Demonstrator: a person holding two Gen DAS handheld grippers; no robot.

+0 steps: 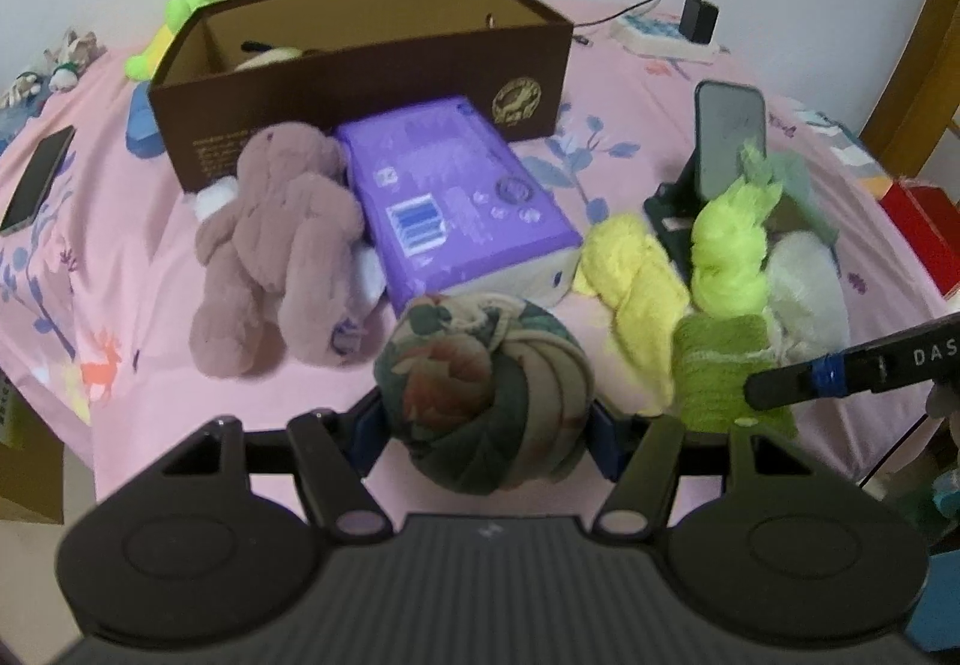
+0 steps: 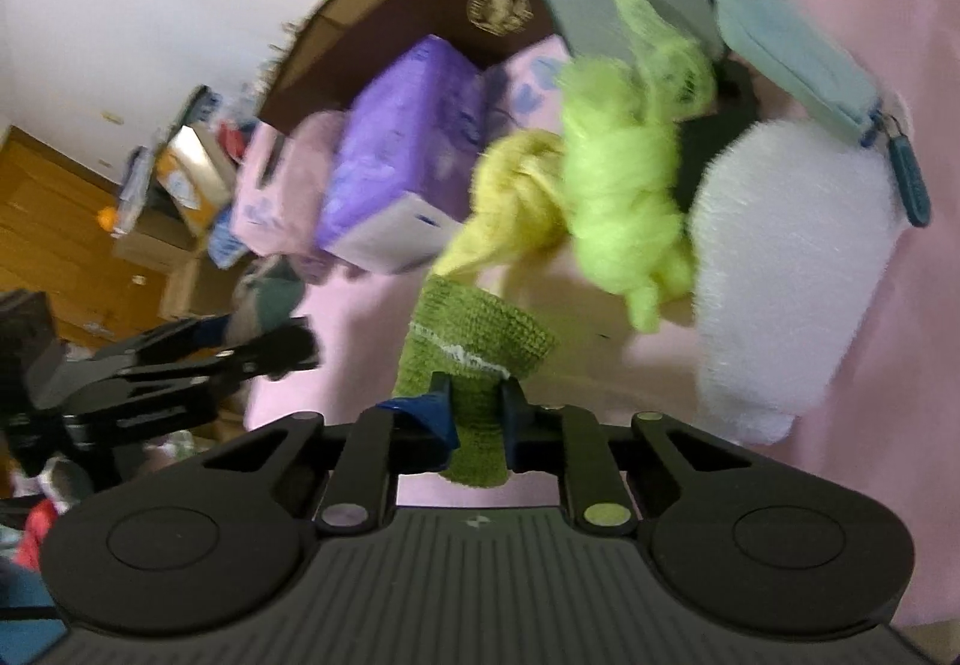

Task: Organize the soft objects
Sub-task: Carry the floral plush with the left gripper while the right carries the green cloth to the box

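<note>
My left gripper [image 1: 486,431] is shut on a rolled floral fabric ball [image 1: 480,383], held just above the pink bedsheet [image 1: 150,305]. My right gripper [image 2: 475,407] is shut on one end of a green knitted cloth [image 2: 474,329], which also shows in the left wrist view [image 1: 717,365]. Behind that cloth lie a yellow cloth [image 2: 516,197], a neon green cloth [image 2: 624,203] and a white fluffy item [image 2: 792,275]. A mauve plush toy [image 1: 276,245] lies beside a purple tissue pack [image 1: 456,185]. An open brown box [image 1: 360,83] stands at the back.
A phone on a black stand [image 1: 729,137] rises behind the cloths, with a teal pouch [image 2: 792,59] next to it. Another phone [image 1: 36,179] lies at the left of the bed. A power strip with a charger [image 1: 699,20] sits far right, a red box [image 1: 924,221] at the edge.
</note>
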